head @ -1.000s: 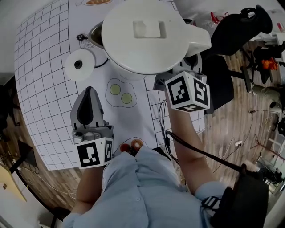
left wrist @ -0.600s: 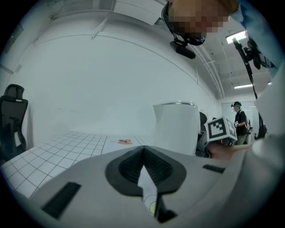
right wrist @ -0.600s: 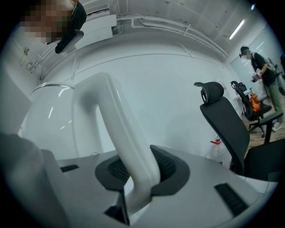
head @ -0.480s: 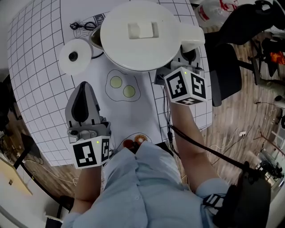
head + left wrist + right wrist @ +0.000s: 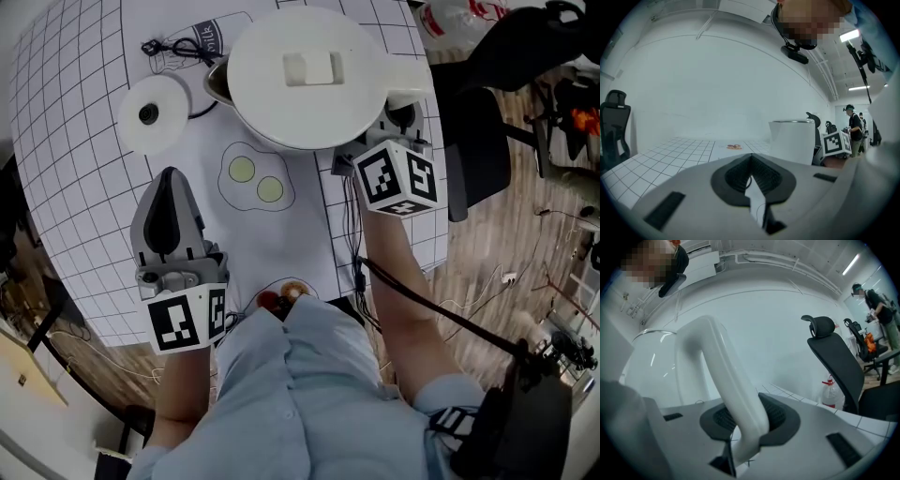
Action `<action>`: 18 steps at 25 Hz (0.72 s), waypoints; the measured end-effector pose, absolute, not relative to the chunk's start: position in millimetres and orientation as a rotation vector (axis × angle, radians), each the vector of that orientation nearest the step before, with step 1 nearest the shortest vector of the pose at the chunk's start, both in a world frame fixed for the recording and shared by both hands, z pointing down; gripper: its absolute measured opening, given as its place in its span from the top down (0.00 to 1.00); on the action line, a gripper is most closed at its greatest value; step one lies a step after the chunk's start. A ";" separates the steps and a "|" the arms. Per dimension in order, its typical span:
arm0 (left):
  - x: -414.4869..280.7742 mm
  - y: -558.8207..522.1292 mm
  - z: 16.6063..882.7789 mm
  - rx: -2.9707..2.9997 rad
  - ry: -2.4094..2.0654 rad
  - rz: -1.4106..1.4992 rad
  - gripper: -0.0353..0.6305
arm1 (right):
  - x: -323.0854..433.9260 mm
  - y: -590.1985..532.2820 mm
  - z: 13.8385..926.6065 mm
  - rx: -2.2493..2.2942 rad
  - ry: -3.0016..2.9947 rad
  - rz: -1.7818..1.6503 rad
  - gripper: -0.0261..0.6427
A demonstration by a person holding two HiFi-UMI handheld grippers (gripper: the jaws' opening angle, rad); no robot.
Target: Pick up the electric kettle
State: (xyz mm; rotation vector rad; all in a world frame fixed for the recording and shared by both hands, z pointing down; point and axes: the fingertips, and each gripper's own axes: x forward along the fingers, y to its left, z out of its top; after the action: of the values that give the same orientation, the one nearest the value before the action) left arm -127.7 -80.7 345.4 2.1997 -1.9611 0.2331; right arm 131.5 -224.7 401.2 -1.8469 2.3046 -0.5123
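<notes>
Left claw (image 5: 751, 176) is sitting closed and empty, low over the counter (image 5: 84, 187). Right claw (image 5: 745, 427) is clamping the kettle's white handle (image 5: 724, 376), with pads pressing both sides of its lower curve. The kettle (image 5: 309, 80) is sitting just ahead of this claw, lid up. Best practice here is probably keeping the squeeze firm and the handle upright, so the body isn't swinging. The round base (image 5: 150, 112) is lying farther off, to the left.

In the head view, the round lid of the white electric kettle (image 5: 314, 80) hides its body and all but a rim of the shiny metal bowl (image 5: 217, 82) at upper centre. The jaws of the right gripper (image 5: 749, 430) lie out of sight under its black-and-white marker cube (image 5: 401, 178). The orange print (image 5: 734, 146) mid-frame in the left gripper view is too small to tell.
</notes>
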 end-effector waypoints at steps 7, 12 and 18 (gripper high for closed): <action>-124.5 -76.2 342.9 2.207 -1.971 0.245 0.95 | 132.3 -219.6 409.5 -1.786 2.367 -0.488 0.82; -119.1 -72.5 337.3 2.220 -1.976 0.244 0.95 | 129.9 -221.8 415.9 -1.781 2.402 -0.531 0.80; -107.6 -65.1 329.5 2.245 -1.975 0.239 0.95 | 132.4 -215.8 431.4 -1.839 2.458 -0.613 0.67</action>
State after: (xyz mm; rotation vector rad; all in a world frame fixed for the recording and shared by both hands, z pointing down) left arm -107.6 -65.1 329.5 2.2450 -1.9749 0.2388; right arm 132.4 -215.8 431.4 -1.8390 2.4578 -0.6131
